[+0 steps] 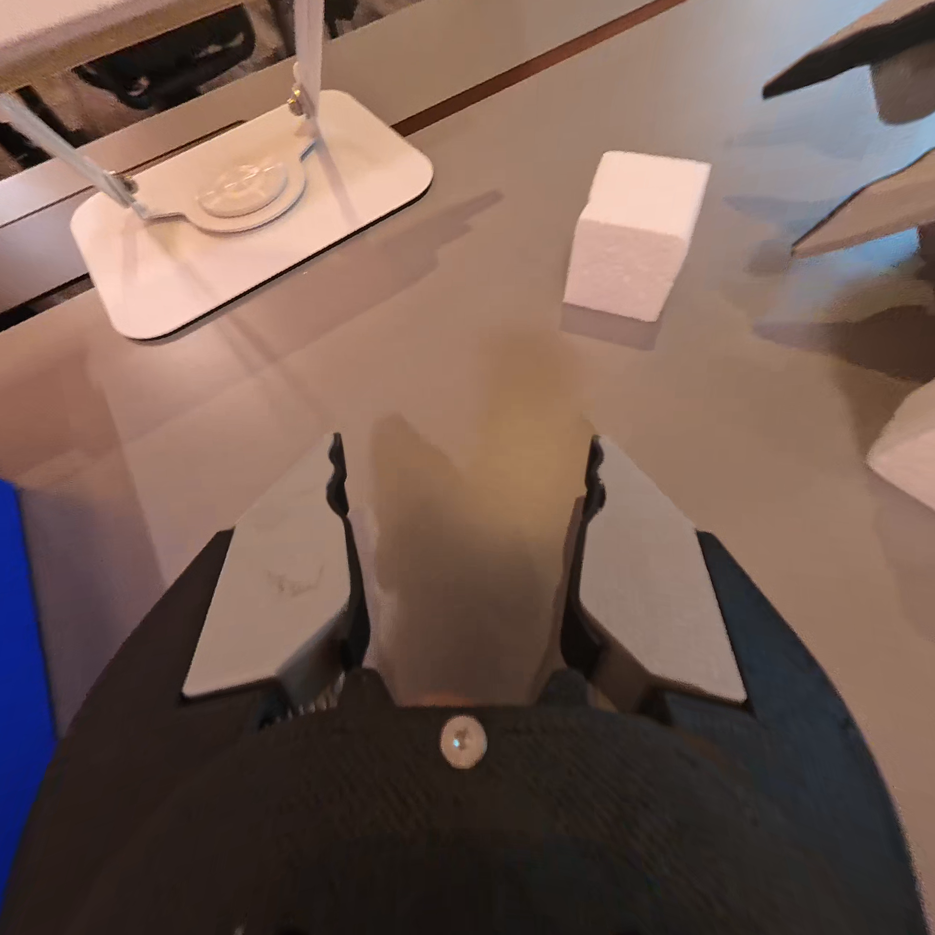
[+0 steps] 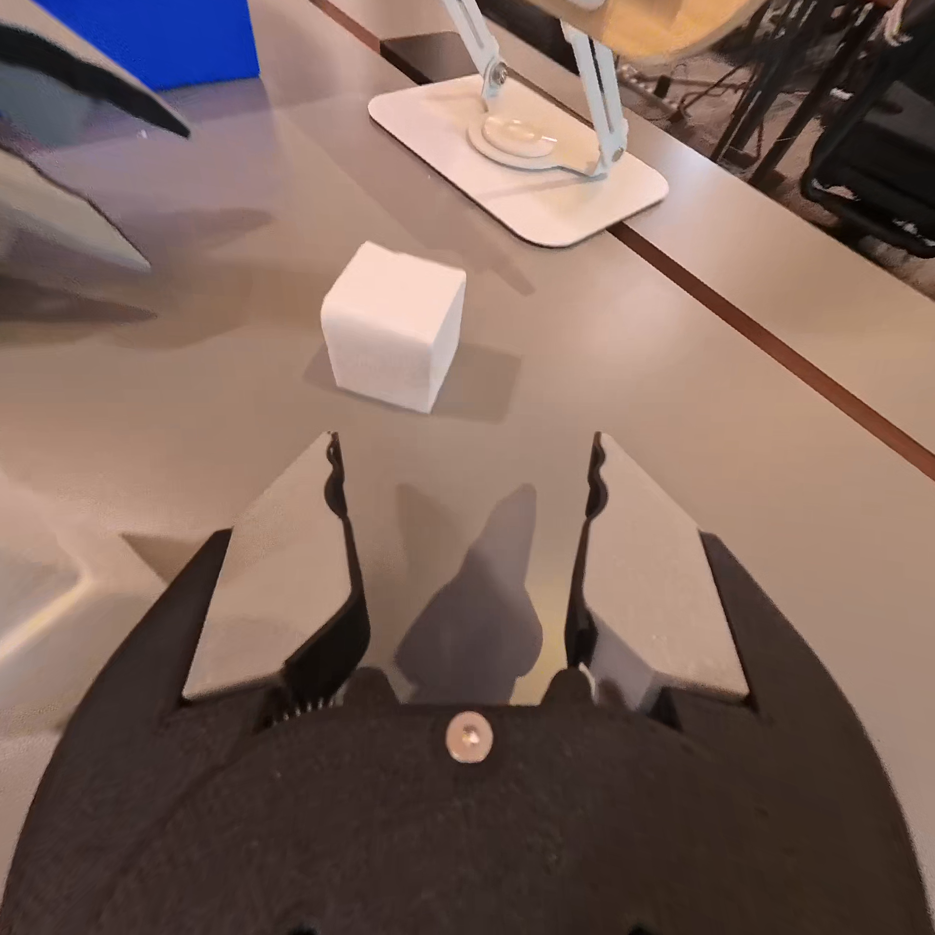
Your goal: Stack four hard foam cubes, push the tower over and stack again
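**One cube dead ahead, both grippers empty**

Your right gripper [image 2: 464, 445] is released with the foam cube [image 2: 394, 329] just ahead, slightly left on the surface [image 2: 657, 405]. Come in square to its flat sides. The left gripper [image 1: 465, 450] is spread too, holding nothing. Watch the white stand base [image 2: 521, 167] beyond the cube

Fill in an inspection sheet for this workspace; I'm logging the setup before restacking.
Surface: grey table, glossy.
Job's things: one white foam cube standing alone; part of another at the frame edge; no tower.
Clutter: white stand base behind the cube.
Grippers: left tongs open, empty; right tongs open, empty.
Cables: some under far desks.
Surroundings: blue panel.
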Action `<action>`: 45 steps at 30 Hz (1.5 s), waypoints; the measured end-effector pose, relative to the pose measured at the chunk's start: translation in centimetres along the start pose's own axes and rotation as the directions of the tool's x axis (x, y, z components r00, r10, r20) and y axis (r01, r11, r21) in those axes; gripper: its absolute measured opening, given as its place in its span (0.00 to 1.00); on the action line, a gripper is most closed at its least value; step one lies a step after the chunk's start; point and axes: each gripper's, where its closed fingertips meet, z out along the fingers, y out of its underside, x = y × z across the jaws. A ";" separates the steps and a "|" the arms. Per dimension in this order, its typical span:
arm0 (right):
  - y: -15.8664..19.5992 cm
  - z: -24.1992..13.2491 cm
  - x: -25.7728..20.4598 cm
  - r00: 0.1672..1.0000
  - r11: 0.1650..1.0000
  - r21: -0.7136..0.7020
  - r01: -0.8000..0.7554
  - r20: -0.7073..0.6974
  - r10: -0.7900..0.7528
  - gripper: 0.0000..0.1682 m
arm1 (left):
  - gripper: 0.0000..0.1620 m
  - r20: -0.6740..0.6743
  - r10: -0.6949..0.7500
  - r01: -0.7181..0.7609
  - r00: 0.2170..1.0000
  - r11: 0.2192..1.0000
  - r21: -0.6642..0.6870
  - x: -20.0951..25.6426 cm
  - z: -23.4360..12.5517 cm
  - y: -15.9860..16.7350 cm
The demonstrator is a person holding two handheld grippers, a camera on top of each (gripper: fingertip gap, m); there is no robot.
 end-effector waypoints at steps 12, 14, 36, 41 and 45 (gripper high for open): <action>-2.5 6.3 -2.8 0.991 0.998 -0.064 0.021 0.130 -0.012 0.57 | 0.57 0.016 -0.023 0.024 1.000 0.997 -0.075 -0.5 0.6 1.5; -1.9 6.7 -2.3 0.993 0.993 -0.108 0.042 0.113 -0.030 0.51 | 0.57 0.020 -0.011 0.012 1.000 0.996 -0.083 -0.5 0.7 1.6; -4.8 -2.2 0.9 0.944 0.993 0.056 0.106 0.308 -0.118 0.33 | 0.55 0.001 -0.019 0.019 1.000 0.997 -0.073 0.0 0.8 1.5; -9.6 -9.4 -2.3 0.879 0.967 0.234 0.100 0.434 -0.196 0.33 | 0.55 -0.002 0.014 -0.014 1.000 0.996 -0.082 0.6 0.9 1.5; -12.2 -12.8 -5.5 0.821 0.950 0.277 0.143 0.503 -0.270 0.33 | 0.54 -0.001 0.030 -0.030 1.000 0.996 -0.083 0.8 0.9 1.4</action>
